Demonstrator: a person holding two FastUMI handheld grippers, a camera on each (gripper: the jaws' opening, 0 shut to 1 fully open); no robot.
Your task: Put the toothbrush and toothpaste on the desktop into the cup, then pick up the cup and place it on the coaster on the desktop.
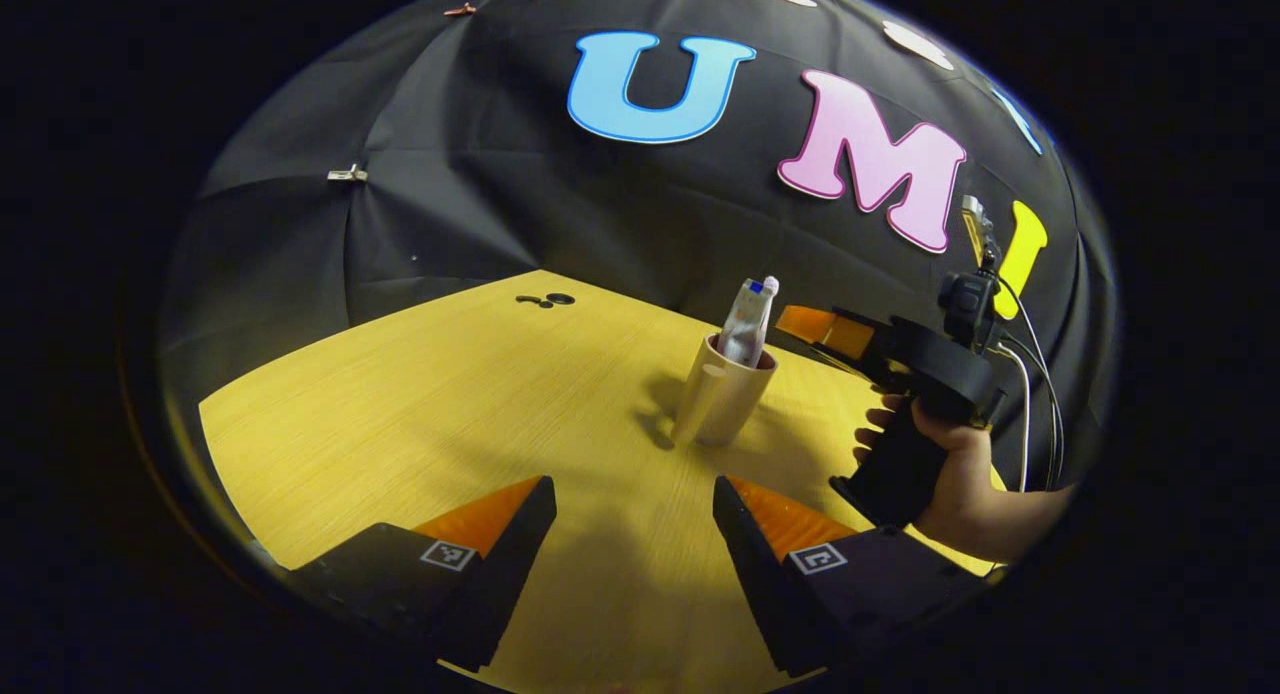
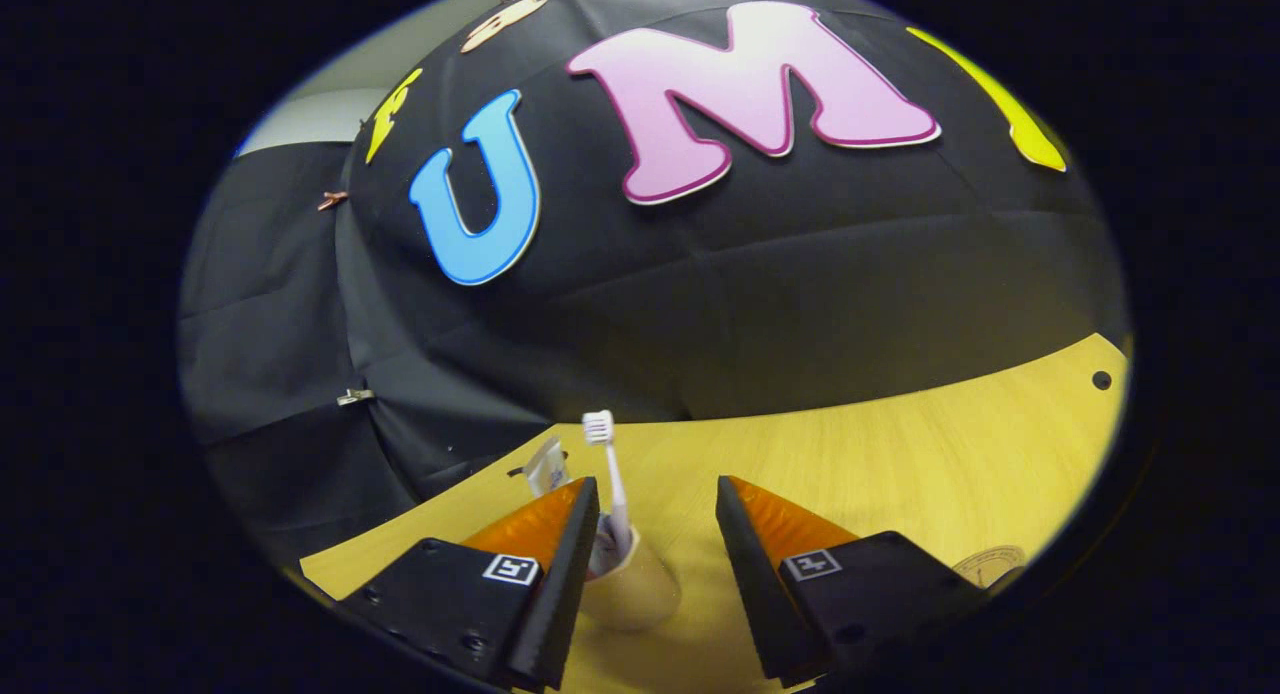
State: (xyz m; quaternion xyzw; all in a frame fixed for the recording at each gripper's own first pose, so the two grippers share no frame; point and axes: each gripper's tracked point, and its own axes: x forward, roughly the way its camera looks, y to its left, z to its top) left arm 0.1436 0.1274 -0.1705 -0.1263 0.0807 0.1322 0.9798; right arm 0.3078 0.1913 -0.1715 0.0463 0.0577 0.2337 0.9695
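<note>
Both items stand in the cup [image 1: 722, 394]: toothpaste [image 1: 748, 322] and toothbrush [image 2: 610, 474]. Just behind the cup, the right gripper [image 2: 655, 534] hovers wide open, gripped by a hand [image 1: 940, 464]. Well short of the cup, the left gripper [image 1: 634, 514] gapes empty over the table [image 1: 420, 404].

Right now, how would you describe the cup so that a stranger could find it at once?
On the yellow wooden desktop, before the black cloth wall, stands one beige cup, upright. The right tool hovers beside its rim. A toothpaste tube and a white toothbrush stick out of it.
</note>
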